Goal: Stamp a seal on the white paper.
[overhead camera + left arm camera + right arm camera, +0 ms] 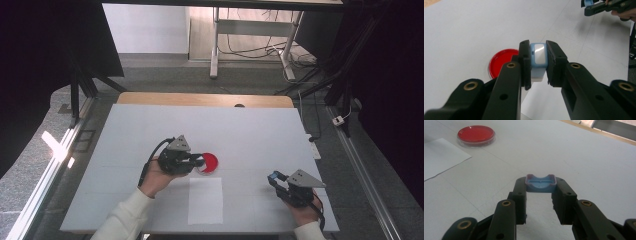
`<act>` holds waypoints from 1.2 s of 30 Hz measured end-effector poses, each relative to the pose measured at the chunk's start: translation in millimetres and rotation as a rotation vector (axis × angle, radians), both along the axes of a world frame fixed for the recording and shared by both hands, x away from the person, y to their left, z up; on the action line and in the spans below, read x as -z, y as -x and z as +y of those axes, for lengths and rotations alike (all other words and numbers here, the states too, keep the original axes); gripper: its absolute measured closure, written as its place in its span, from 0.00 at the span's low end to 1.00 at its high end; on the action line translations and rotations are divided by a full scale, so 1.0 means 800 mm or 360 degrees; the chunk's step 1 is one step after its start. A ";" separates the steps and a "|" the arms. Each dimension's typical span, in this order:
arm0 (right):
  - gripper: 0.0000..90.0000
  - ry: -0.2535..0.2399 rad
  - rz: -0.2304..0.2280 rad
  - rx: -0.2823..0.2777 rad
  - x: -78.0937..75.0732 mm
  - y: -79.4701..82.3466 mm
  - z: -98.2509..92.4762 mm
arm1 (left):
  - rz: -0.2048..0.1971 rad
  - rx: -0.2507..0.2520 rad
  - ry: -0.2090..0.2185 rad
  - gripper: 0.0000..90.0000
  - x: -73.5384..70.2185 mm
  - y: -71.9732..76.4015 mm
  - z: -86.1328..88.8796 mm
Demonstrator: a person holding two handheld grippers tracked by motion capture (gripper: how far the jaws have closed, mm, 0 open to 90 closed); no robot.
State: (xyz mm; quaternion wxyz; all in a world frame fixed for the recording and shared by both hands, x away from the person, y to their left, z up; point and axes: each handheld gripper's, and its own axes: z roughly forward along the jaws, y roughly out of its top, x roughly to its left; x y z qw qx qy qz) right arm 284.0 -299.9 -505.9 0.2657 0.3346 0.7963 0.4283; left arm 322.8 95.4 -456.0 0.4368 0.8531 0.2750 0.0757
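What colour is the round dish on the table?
The round dish is red with a clear rim, seen best in the right gripper view.

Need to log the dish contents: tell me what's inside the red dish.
The red dish looks like a shallow clear dish with a flat red filling and nothing else on it. In the high view the left gripper covers its near-left edge, so that part is unseen.

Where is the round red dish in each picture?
High view: the red dish sits mid-table, at the left gripper's tips.
Left gripper view: left of centre, partly behind the left jaw.
Right gripper view: top left.
Shared landmark: the white paper sheet beside the dish.
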 end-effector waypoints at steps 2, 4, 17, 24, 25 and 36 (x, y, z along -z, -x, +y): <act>0.73 -0.0006 -0.0003 0.0001 0.000 0.000 0.000 | 0.0000 0.0006 -0.0007 0.84 0.001 0.002 0.000; 0.73 -0.0005 -0.0003 0.0001 0.000 0.000 0.000 | 0.0000 0.0010 -0.0003 0.84 0.001 0.004 -0.001; 0.73 0.0008 0.0000 0.0002 0.000 0.000 0.000 | 0.0002 0.0045 0.0005 0.84 0.003 0.011 -0.002; 0.73 0.0001 -0.0005 0.0001 0.001 0.000 0.000 | 0.0019 0.0053 -0.0003 0.84 0.009 0.014 -0.003; 0.73 0.0010 0.0000 0.0004 0.001 0.000 0.000 | 0.0020 0.0057 -0.0005 0.84 0.009 0.014 -0.003; 0.73 0.0021 -0.0002 0.0010 0.001 0.000 0.001 | 0.0041 0.0089 0.0014 0.84 0.018 0.028 -0.007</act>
